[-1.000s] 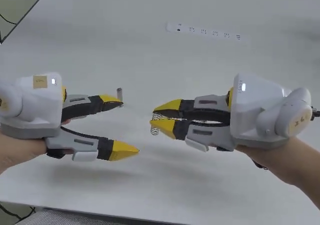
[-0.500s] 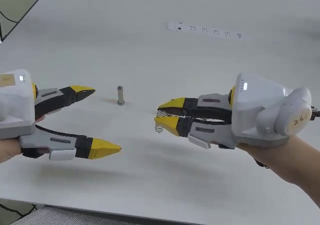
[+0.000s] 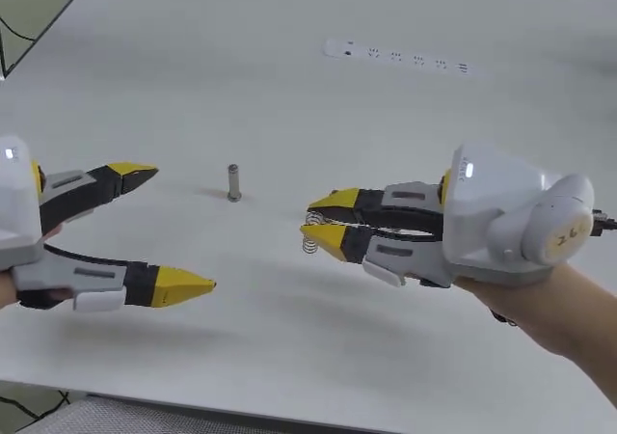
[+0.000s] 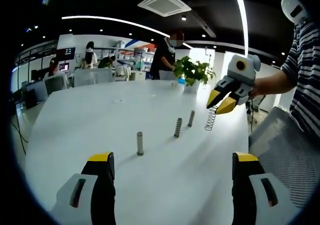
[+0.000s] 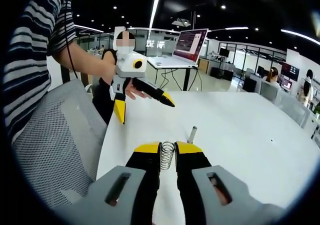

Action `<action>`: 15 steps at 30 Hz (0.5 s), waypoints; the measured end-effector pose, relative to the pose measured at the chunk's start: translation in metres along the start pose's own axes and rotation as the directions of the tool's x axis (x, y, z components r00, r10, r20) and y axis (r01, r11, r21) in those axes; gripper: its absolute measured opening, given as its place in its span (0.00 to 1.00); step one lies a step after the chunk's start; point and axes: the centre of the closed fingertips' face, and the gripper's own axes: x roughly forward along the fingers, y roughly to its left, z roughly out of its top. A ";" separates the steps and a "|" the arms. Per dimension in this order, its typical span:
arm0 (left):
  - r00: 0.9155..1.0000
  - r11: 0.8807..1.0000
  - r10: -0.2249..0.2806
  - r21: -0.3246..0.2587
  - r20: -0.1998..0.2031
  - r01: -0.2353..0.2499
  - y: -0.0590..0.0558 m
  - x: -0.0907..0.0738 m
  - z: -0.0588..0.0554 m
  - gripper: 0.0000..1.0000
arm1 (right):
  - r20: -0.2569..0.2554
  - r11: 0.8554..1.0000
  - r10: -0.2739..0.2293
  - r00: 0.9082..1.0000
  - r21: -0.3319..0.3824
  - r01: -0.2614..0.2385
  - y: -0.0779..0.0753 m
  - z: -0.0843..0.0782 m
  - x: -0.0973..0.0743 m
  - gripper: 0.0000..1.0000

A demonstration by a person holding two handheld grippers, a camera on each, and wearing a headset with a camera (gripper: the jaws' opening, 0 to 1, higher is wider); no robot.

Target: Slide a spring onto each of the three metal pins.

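Observation:
A bare metal pin [image 3: 233, 181] stands upright on the white table [image 3: 289, 106], between my two grippers. My right gripper [image 3: 319, 219] is shut on a small spring [image 3: 310, 233], which hangs from its yellow tips, right of the pin. In the right gripper view the spring [image 5: 167, 155] sits crosswise between the jaws, with the pin [image 5: 191, 134] just beyond. My left gripper [image 3: 164, 227] is open and holds nothing, left of the pin. The left gripper view shows the bare pin [image 4: 140, 143] ahead, and two further pins [image 4: 177, 127] [image 4: 191, 118] with springs on them.
A white power strip [image 3: 400, 58] lies at the far side of the table. A grey mesh chair [image 5: 60, 140] stands at the near table edge. Several people are in the office behind, beside a potted plant [image 4: 194, 72].
My left gripper has drawn back to the left, away from the pin, which now stands uncovered. The right gripper has stayed nearly in place with the spring.

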 end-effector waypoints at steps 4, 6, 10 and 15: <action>1.000 1.000 0.015 -0.008 0.001 -0.015 0.002 -0.003 -0.002 0.97 | 0.000 1.000 0.005 1.000 -0.002 -0.005 0.001 0.000 0.004 0.12; 1.000 1.000 0.019 -0.008 0.001 -0.019 0.003 -0.004 -0.003 0.97 | 0.000 1.000 0.006 1.000 -0.002 -0.006 0.001 0.000 0.005 0.12; 1.000 1.000 0.027 -0.012 0.002 -0.027 0.004 -0.005 -0.003 0.97 | 0.000 1.000 0.009 1.000 0.003 -0.009 0.000 -0.001 0.009 0.12; 0.999 0.999 0.041 -0.014 0.003 -0.041 0.006 -0.007 -0.004 0.97 | 0.003 1.000 0.011 1.000 0.006 -0.011 -0.005 0.002 0.016 0.12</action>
